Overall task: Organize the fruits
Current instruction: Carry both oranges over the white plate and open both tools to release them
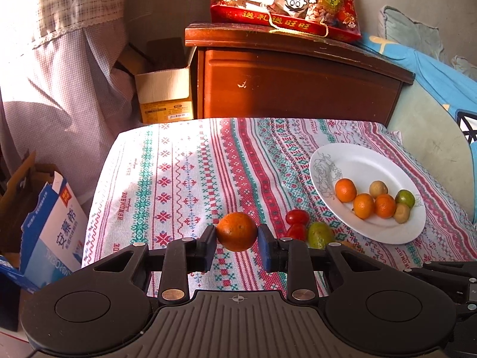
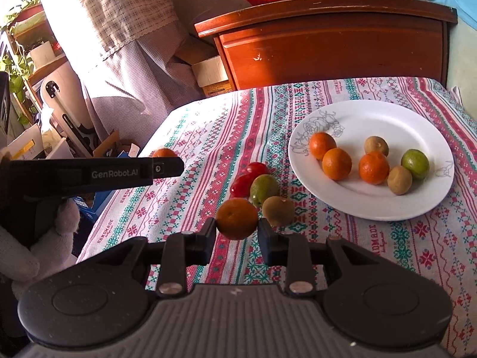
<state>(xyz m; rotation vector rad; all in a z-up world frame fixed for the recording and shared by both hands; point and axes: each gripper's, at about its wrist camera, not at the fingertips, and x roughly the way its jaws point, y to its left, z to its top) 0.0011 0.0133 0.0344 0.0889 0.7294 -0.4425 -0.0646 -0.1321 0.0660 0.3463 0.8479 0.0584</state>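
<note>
My left gripper (image 1: 237,240) is shut on a small orange (image 1: 237,229), held just above the patterned tablecloth (image 1: 184,179). My right gripper (image 2: 237,229) is shut on a second orange (image 2: 237,216). In the right wrist view the left gripper (image 2: 167,167) shows side-on at the left, its orange (image 2: 164,152) peeking over it. A white plate (image 1: 366,161), to the right of both grippers (image 2: 387,119), holds several small fruits: oranges, brown ones and a green one. Two red tomatoes (image 2: 247,176), a green fruit (image 2: 263,188) and a brown fruit (image 2: 278,210) lie on the cloth.
Behind the table stands a wooden cabinet (image 1: 292,83) with a red snack bag (image 1: 283,3) on top. Cardboard boxes (image 1: 167,95) and a blue-and-white carton (image 1: 53,232) sit on the floor to the left. A curtain (image 1: 59,59) hangs at the left. A gloved hand (image 2: 62,232) holds the left gripper.
</note>
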